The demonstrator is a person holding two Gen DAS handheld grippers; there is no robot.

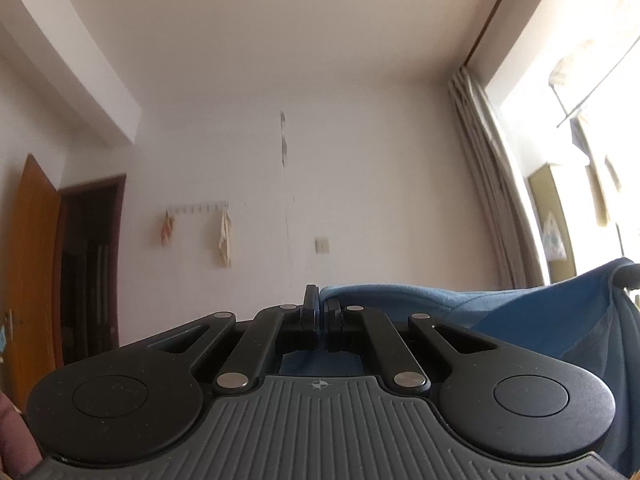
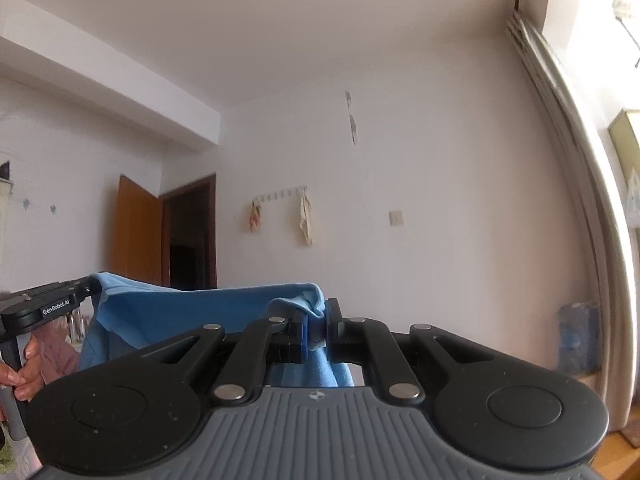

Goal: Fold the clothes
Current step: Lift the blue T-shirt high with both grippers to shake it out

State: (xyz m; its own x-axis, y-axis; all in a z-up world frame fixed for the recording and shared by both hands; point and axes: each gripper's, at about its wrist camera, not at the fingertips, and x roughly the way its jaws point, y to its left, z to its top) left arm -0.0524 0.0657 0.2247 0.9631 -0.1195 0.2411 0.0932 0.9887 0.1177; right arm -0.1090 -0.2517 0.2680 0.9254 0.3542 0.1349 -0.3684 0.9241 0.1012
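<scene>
Hanging in mid-air between the two tools, the blue garment [image 2: 192, 304] is stretched along its top edge, with only a bare white wall [image 1: 360, 160] ahead and nothing underneath in view. The right gripper [image 2: 316, 326] pinches a bunched corner of the cloth between its nearly closed fingers. The left gripper [image 1: 322, 320] has its fingers pressed together on the other end. A person's hand [image 2: 24, 364] grips the left tool's handle. An open door [image 2: 134, 228], wall hooks [image 2: 280, 196] and a curtain [image 1: 492, 180] stand well apart.
</scene>
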